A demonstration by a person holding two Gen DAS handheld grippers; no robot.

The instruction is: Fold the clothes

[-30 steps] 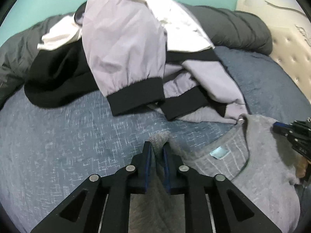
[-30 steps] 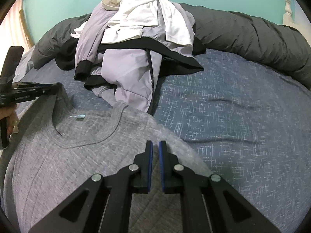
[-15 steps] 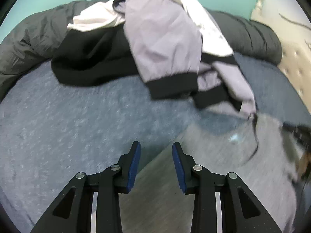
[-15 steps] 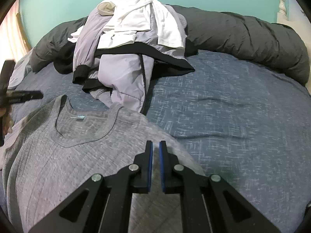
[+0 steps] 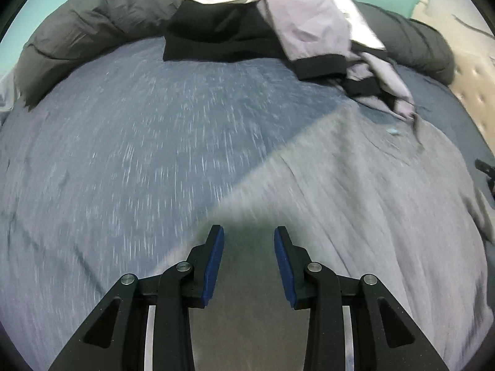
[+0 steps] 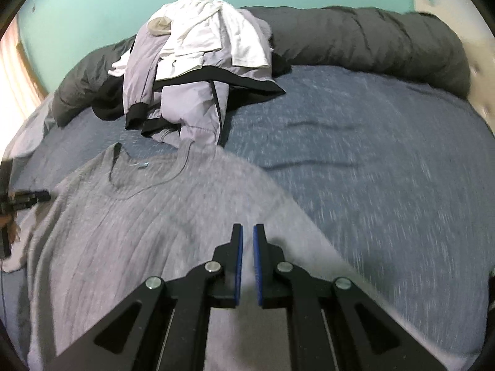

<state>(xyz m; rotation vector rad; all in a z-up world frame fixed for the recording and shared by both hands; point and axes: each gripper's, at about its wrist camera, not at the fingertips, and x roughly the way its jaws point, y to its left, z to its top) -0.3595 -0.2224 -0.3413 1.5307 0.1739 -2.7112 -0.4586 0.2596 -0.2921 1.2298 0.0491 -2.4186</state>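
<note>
- Left wrist view: the left tongs (image 5: 248, 233) stand apart with a clear gap between the blue pads (image 5: 213, 262), and nothing is pinched between them; the jaws have just been opening
- Under and ahead of them lies the grey sweater (image 5: 355, 216), spread flat on the blue bedspread (image 5: 123, 154), its straight left edge running diagonally up toward the neck label (image 5: 393, 131)
- Beyond the sweater's collar sits a heap of clothes (image 5: 309, 21): lilac jacket with black cuffs, a black piece, a white piece, resting against the rolled dark duvet (image 5: 92, 24)
- The picture is smeared by motion
- Right wrist view: the right tongs (image 6: 248, 230) are nearly closed, only a thin slit between the pads; whether sweater cloth is caught there I cannot tell
- The grey sweater fills the lower left of the bed, collar (image 6: 145, 176) pointing toward the heap, which touches its right shoulder
- At the far left edge, the other tongs' tip hovers just beside the sweater's left shoulder, with fingers of a hand (image 6: 10, 228) behind it
</note>
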